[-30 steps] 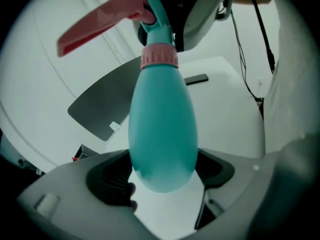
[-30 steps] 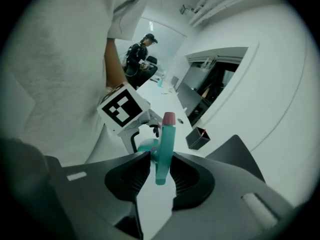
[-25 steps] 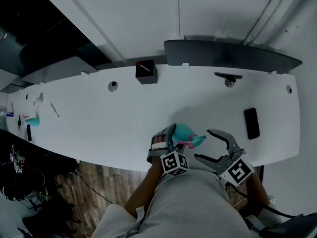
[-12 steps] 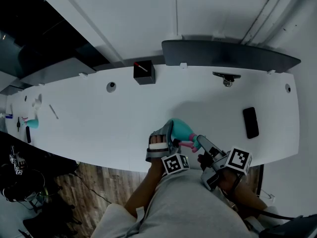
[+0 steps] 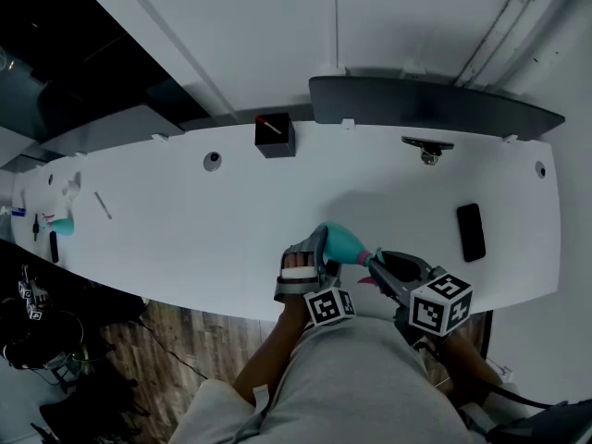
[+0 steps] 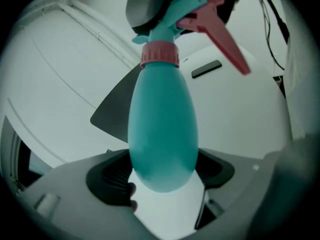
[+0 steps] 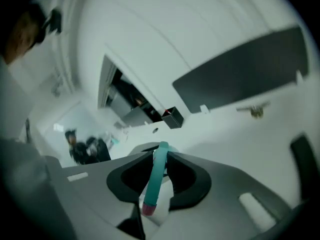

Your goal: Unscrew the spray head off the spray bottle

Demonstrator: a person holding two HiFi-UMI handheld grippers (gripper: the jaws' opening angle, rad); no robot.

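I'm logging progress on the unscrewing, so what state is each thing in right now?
left gripper: shut on the spray bottle.
right gripper: jaws have just been closing, shut on the spray head.
spray bottle: held at both ends.
spray head: on the bottle, pink collar seated at the neck.
phone: flat on the table, screen dark.

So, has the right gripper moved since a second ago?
Yes. In the head view the right gripper moved left, away from the black phone; its fingers have just closed on the spray head.
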